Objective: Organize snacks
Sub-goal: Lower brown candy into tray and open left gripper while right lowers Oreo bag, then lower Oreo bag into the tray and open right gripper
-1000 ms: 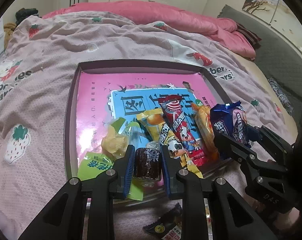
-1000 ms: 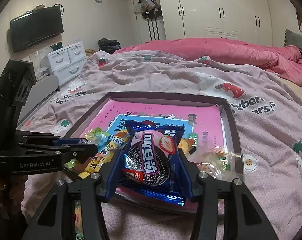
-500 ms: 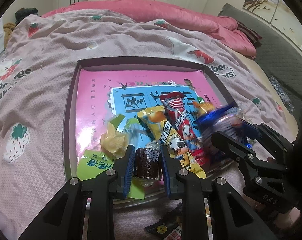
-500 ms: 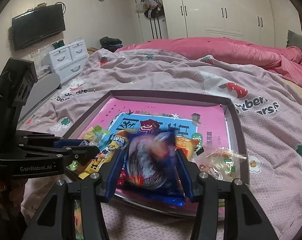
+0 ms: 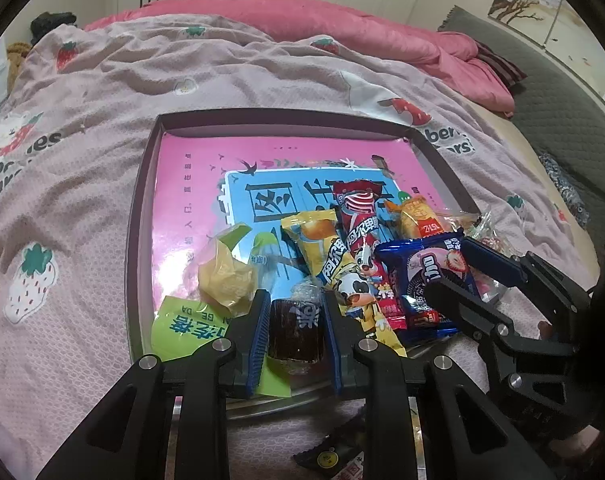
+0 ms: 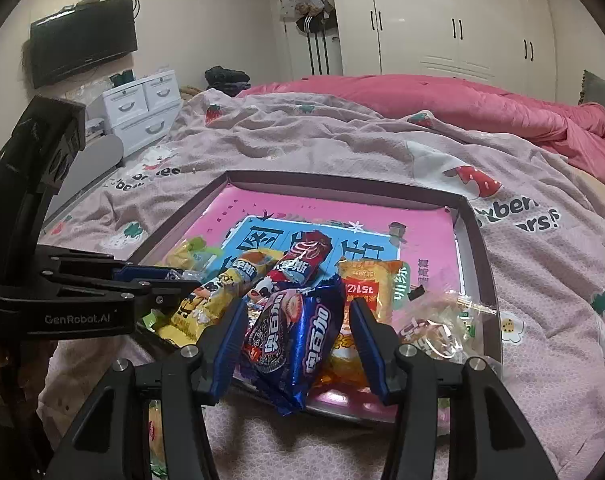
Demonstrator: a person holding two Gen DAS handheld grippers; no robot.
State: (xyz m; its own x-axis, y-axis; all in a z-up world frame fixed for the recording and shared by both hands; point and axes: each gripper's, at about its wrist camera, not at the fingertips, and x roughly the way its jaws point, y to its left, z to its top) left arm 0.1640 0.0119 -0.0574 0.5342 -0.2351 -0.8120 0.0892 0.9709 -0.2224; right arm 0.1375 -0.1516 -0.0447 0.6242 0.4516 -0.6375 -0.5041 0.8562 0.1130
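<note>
Low in the frame, the left gripper [image 5: 295, 334] clamps a dark brown candy [image 5: 293, 330] at the tray's [image 5: 136, 216] near edge. The right gripper [image 6: 298, 340] stands partly spread around the blue cookie pack [image 6: 292, 332]; contact unclear.

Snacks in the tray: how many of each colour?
Yellow: 2, yellow sweet, yellow bar
Green: 2, green packet, green sweet
Red: 1, red bar
Orange: 1, orange packet
Blue: 1, blue pack
Brown: 1, brown sweet
Clear: 1, clear bag
Total: 9
</note>
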